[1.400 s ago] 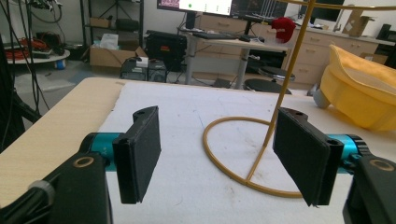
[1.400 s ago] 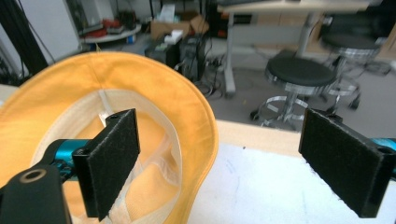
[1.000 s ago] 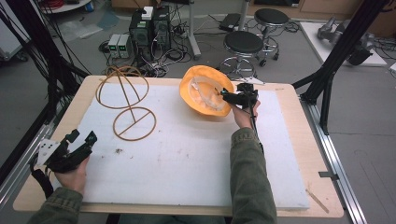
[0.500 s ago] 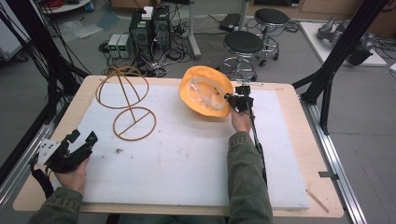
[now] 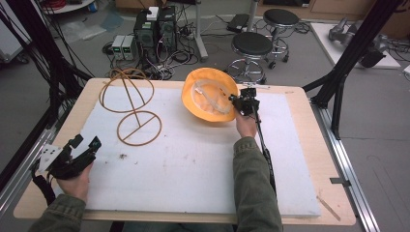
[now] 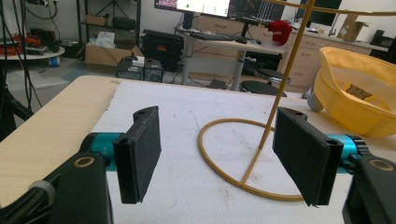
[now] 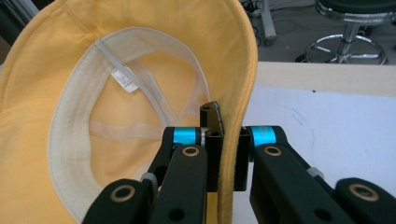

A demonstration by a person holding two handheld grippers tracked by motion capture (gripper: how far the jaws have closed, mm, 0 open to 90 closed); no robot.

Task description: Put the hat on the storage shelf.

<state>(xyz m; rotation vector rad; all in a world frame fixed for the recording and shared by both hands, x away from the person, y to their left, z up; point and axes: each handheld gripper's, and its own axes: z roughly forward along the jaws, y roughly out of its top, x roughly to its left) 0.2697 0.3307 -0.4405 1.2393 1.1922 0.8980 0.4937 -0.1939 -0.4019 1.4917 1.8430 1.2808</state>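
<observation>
A yellow bucket hat (image 5: 208, 99) lies inside-up at the back middle of the white board, its brim tipped up on the right. My right gripper (image 5: 238, 101) is shut on that right brim. In the right gripper view the brim of the hat (image 7: 93, 84) runs between the two pads, and the right gripper (image 7: 229, 135) pinches it. My left gripper (image 5: 84, 145) rests open at the front left of the table, with nothing between its jaws. In the left gripper view the left gripper (image 6: 217, 154) faces the wire stand (image 6: 261, 140) and the hat (image 6: 359, 98).
A tan wire hat stand (image 5: 133, 104) with a round base and a looped top rises at the back left of the white foam board (image 5: 193, 164). The board lies on a wooden table (image 5: 300, 96). Stools, computers and cables are on the floor behind.
The right gripper's jaws have closed on the hat's brim, which has lifted slightly. The left hand and gripper have stayed where they were.
</observation>
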